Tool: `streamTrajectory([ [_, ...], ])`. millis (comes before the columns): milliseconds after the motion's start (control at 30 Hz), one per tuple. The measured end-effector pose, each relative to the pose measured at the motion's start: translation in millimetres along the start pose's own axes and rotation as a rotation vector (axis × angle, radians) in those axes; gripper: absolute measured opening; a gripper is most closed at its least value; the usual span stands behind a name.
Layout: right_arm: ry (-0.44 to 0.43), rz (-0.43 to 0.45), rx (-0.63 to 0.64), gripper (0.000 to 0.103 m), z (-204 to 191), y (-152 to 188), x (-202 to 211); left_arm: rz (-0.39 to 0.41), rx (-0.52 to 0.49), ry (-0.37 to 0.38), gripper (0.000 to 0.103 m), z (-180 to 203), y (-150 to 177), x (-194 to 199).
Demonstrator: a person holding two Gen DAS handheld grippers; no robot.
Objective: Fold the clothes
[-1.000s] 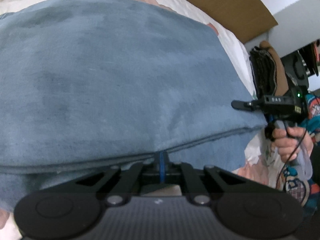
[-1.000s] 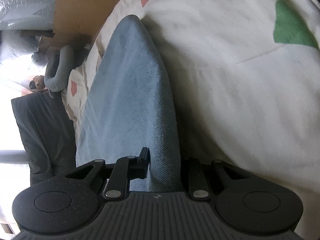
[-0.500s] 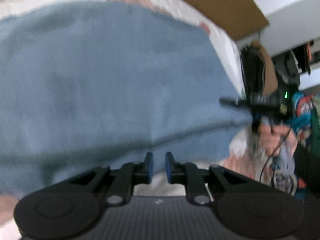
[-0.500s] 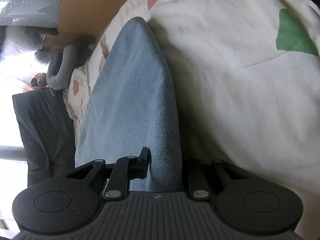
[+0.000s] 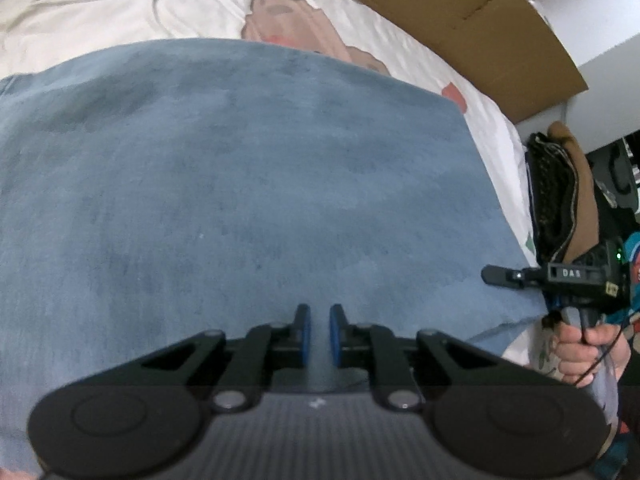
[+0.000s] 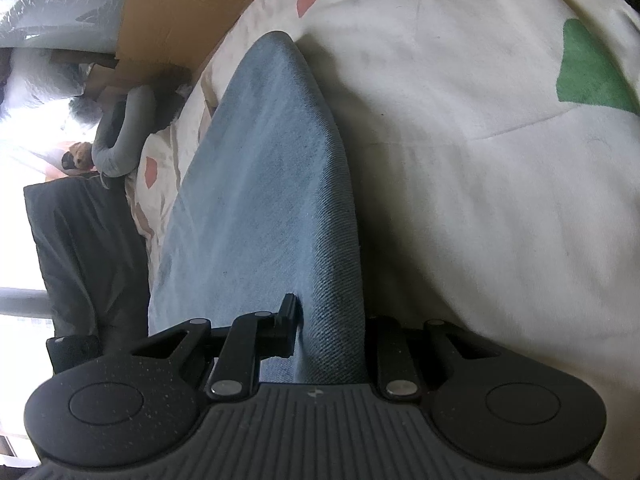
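A blue denim-like garment (image 5: pixel 240 180) lies folded on the bed and fills most of the left wrist view. My left gripper (image 5: pixel 319 312) hovers over its near part. Its jaws are closing, a narrow gap still shows between the blue pads (image 5: pixel 305 332), and nothing is between them. My right gripper (image 6: pixel 330 308) is shut on a raised fold of the same garment (image 6: pixel 260 180). That fold covers its right finger. In the left wrist view the right gripper's finger (image 5: pixel 496 276) lies at the garment's right corner, held by a person's hand (image 5: pixel 580 348).
The white bedsheet (image 6: pixel 480 160) with pink and green patches spreads around the garment. A cardboard sheet (image 5: pixel 440 12) lies along the far side of the bed. A dark bag (image 5: pixel 556 200) sits past the right bed edge. A dark cloth (image 6: pixel 80 248) and grey neck pillow (image 6: pixel 124 132) lie at the left.
My left gripper let go of the garment's near edge, its jaws parted, and it moved forward over the cloth. The right gripper has kept still with its hold.
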State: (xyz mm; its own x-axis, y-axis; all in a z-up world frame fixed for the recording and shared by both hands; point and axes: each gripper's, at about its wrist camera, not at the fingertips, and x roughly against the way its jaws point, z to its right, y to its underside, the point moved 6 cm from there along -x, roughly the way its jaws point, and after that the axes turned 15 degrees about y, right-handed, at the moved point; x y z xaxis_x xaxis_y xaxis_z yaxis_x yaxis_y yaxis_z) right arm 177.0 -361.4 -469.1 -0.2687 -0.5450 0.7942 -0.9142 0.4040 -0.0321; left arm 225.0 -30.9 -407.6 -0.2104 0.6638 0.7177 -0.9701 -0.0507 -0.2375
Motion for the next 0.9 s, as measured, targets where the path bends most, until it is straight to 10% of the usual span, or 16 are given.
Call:
streamTrajectory([
  [900,-0.025,0.0,-0.034,0.021,3.6,-0.5,0.6,0.198,0.062,-0.148,0.003,-19.7,-123.1,-28.9],
])
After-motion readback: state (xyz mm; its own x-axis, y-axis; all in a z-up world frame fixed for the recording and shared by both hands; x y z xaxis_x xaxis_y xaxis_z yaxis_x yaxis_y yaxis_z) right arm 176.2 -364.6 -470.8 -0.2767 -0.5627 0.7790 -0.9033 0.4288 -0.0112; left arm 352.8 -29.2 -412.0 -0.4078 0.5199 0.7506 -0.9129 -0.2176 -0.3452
